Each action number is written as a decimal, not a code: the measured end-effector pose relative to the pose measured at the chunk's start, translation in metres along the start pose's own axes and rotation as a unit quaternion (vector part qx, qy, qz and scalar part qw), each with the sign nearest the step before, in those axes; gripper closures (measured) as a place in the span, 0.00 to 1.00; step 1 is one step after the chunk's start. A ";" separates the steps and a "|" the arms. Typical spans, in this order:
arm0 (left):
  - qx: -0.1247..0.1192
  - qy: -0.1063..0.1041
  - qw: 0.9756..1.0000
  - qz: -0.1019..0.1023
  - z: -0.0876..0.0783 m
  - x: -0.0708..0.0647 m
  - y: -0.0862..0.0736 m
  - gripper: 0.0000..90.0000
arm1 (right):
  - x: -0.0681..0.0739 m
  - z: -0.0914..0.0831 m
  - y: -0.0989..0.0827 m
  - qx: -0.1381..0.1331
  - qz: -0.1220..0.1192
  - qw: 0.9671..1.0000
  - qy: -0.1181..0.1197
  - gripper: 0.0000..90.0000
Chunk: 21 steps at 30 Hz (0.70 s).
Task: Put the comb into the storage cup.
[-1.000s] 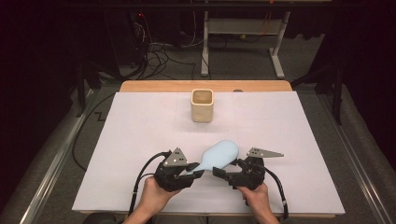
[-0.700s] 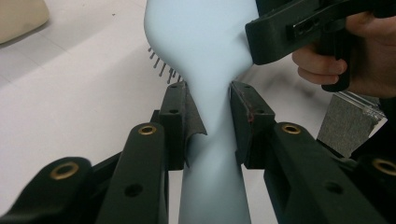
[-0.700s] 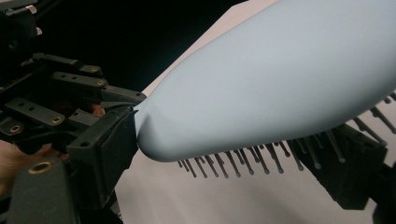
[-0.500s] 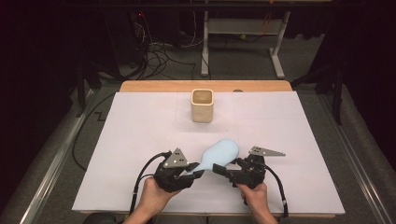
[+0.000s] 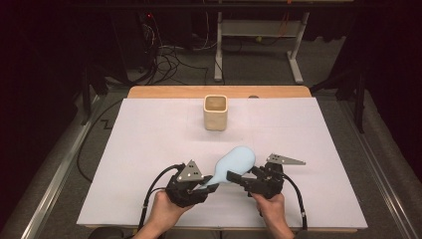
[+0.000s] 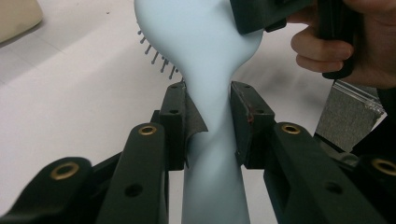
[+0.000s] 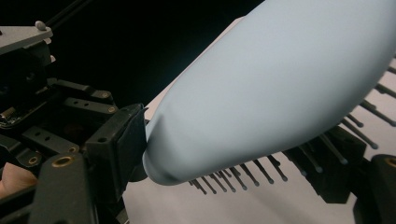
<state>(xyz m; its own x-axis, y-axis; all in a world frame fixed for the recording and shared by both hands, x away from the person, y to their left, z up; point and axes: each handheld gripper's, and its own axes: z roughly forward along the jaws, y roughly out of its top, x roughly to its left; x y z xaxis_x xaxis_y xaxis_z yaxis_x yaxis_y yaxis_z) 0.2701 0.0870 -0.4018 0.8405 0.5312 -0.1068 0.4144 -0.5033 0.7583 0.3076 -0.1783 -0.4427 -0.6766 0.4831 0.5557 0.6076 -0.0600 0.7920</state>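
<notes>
A light-blue hairbrush point(image 5: 236, 162) hangs a little above the white sheet, its head toward the far side. My left gripper point(image 5: 209, 185) is shut on its narrow handle; in the left gripper view both pads point(image 6: 180, 116) pinch the neck of the hairbrush point(image 6: 210, 70). My right gripper point(image 5: 242, 177) comes in from the right across the head, and its jaws have just been closing with the brush between them. In the right gripper view one pad point(image 7: 126, 140) bears on the smooth back of the hairbrush point(image 7: 280, 84) and the bristles meet the other jaw.
A beige square cup point(image 5: 215, 113) stands upright at the far middle of the white sheet point(image 5: 149, 139), well beyond both grippers. The wooden table edge point(image 5: 219, 92) runs behind it. Dark floor, cables and a desk frame lie past the table.
The right gripper's jaws have drawn in around the brush head. Both hands and the brush stay where they were.
</notes>
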 end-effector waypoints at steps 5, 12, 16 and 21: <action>-0.003 -0.001 1.000 -0.001 -0.003 0.000 0.000 0.77 | 0.001 0.000 0.002 0.002 0.001 1.000 0.011 0.30; -0.002 0.001 1.000 -0.002 -0.007 0.002 0.000 0.77 | -0.002 0.000 0.007 0.011 0.018 0.999 0.038 0.37; 0.000 0.000 1.000 -0.003 -0.008 0.002 -0.001 0.77 | -0.002 -0.002 0.011 0.009 0.021 0.998 0.054 0.43; 0.002 -0.001 1.000 -0.001 -0.008 0.002 -0.001 0.77 | -0.002 -0.004 0.015 0.006 0.027 0.997 0.068 0.47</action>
<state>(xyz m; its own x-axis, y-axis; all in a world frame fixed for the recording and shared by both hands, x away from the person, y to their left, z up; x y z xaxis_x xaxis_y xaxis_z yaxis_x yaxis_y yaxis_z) 0.2686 0.0941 -0.3978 0.8402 0.5308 -0.1108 0.4182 -0.5043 0.7555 0.3162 -0.1838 -0.4310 -0.6925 0.3566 0.6271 0.6491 -0.0714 0.7573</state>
